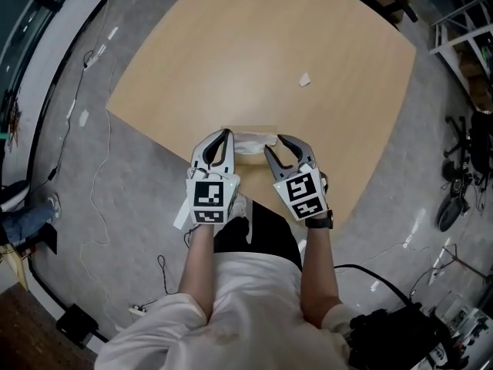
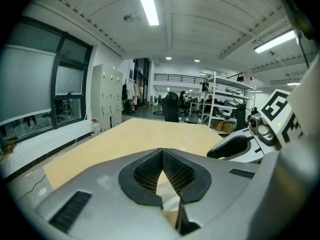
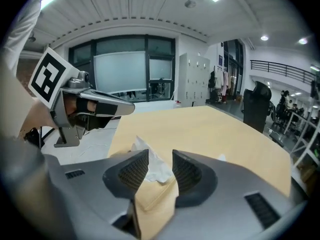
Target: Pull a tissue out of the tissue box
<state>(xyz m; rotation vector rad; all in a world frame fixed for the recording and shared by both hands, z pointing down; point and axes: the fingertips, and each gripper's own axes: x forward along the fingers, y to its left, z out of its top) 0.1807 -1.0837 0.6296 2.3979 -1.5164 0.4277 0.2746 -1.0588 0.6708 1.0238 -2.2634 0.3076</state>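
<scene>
tissue box (image 1: 248,133) at table (image 1: 254,52) edge, scrap (image 1: 305,79) beyond

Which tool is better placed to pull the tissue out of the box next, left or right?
Right, probably. The right tool has its jaws apart, with the tissue sticking up from the tissue box framed between them. The left tool has its jaws together.

The worktop (image 1: 269,60) was light tan, the tissue (image 3: 152,165) white, the tissue box (image 3: 155,204) tan; the left gripper (image 1: 227,136) and right gripper (image 1: 275,145) were grey, with black-and-white markers.
</scene>
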